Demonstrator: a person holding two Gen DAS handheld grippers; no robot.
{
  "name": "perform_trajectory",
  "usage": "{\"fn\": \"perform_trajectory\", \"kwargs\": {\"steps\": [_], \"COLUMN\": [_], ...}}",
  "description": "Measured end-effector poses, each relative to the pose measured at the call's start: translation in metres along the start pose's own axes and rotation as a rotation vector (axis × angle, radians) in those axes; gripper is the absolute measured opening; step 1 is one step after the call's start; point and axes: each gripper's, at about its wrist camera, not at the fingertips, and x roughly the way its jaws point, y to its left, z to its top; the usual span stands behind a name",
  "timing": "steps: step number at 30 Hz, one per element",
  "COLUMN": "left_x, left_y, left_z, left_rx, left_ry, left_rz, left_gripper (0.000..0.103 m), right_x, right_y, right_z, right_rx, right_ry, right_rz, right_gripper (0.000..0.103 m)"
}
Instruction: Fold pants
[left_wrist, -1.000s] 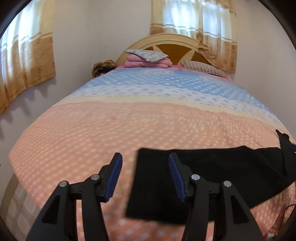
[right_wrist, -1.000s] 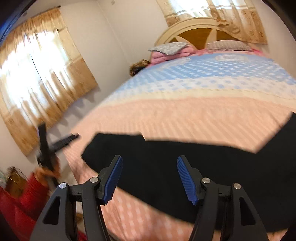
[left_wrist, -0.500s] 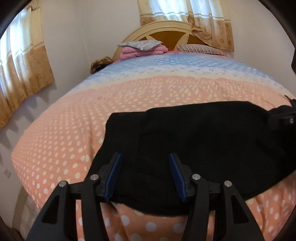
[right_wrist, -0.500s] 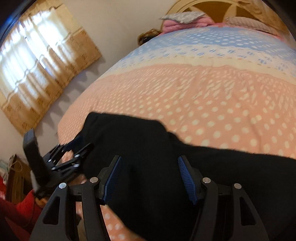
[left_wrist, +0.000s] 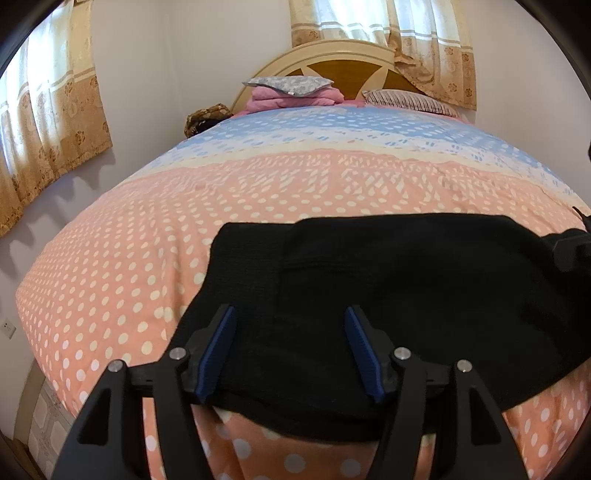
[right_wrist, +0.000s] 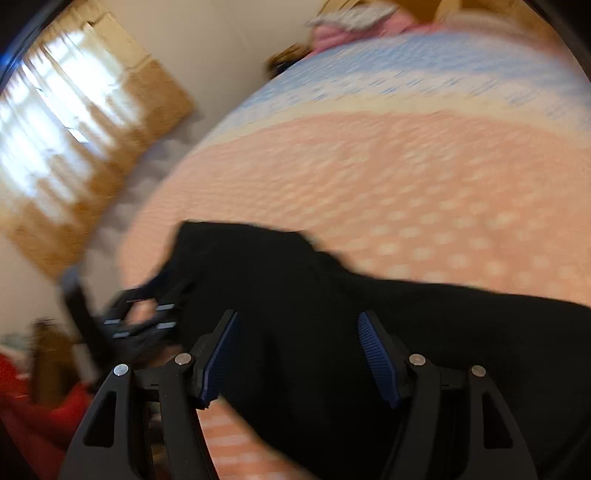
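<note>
Left hand-held gripper (left_wrist: 290, 347): jaws wide, over the pants' 6 o'clock edge.
Right hand-held gripper (right_wrist: 297, 350): jaws wide, holding nothing.
Pants (left_wrist: 406, 295): black, flat on bed (left_wrist: 147, 258).

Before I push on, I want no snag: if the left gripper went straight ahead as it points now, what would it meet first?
Most likely the black pants: the open left gripper points straight at them on the bedspread. Depth is unclear, so contact may be near.

Matt black cloth pants (left_wrist: 406, 295) lie on a dotted cloth bedspread (left_wrist: 184, 229).
</note>
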Motion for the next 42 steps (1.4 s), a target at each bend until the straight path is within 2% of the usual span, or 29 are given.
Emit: {"fn": "perform_trajectory", "kwargs": {"steps": [2, 4, 10, 13, 17, 20, 23, 25, 28, 29, 32, 34, 36, 39, 42], "left_x": [0.0, 0.0, 0.0, 0.0, 0.0, 0.001, 0.001, 0.0, 0.001, 0.001, 0.001, 0.001, 0.001, 0.001, 0.001], "left_y": [0.0, 0.0, 0.0, 0.0, 0.0, 0.0, -0.001, -0.001, 0.005, 0.008, 0.015, 0.012, 0.007, 0.009, 0.011], "left_z": [0.0, 0.0, 0.0, 0.0, 0.0, -0.001, -0.002, -0.002, 0.001, 0.002, 0.002, 0.001, 0.0, 0.0, 0.001], "left_rx": [0.0, 0.0, -0.001, 0.001, -0.002, -0.003, -0.003, 0.001, 0.015, 0.011, -0.011, -0.003, 0.008, 0.003, 0.002], "left_ry": [0.001, 0.001, -0.003, -0.004, 0.0, -0.002, -0.007, -0.004, 0.017, 0.023, 0.031, 0.027, 0.02, 0.023, 0.024], "left_rz": [-0.002, 0.001, 0.005, 0.006, 0.003, 0.001, 0.004, 0.0, -0.031, -0.042, -0.058, -0.046, -0.029, -0.035, -0.036], "left_gripper": [0.065, 0.065, 0.065, 0.066, 0.066, 0.066, 0.066, 0.066, 0.068, 0.068, 0.069, 0.069, 0.069, 0.069, 0.07], "right_x": [0.007, 0.016, 0.046, 0.051, 0.033, 0.014, 0.005, 0.002, 0.004, 0.008, 0.009, 0.004, -0.003, -0.012, -0.008], "right_y": [0.007, 0.011, -0.004, 0.0, 0.009, 0.01, 0.004, 0.001, 0.001, 0.003, 0.013, 0.02, 0.02, 0.011, -0.007], "right_z": [0.004, 0.009, 0.03, 0.035, 0.03, 0.021, 0.011, 0.008, 0.011, 0.011, 0.004, 0.002, 0.005, 0.017, 0.027], "right_rx": [-0.006, -0.005, 0.086, 0.104, 0.05, -0.004, -0.078, -0.106, -0.134, -0.149, -0.173, -0.209, -0.217, -0.211, -0.134], "right_ry": [0.038, 0.072, 0.039, 0.004, -0.061, -0.071, -0.039, -0.042, 0.0, 0.054, 0.201, 0.236, 0.226, 0.142, 0.104], "right_rz": [0.067, 0.118, 0.155, 0.138, 0.045, -0.048, -0.14, -0.161, -0.171, -0.154, -0.025, 0.012, 0.023, -0.063, -0.046], "right_gripper": [0.069, 0.077, 0.079, 0.079, 0.079, 0.079, 0.078, 0.078, 0.078, 0.078, 0.079, 0.079, 0.079, 0.079, 0.079]}}
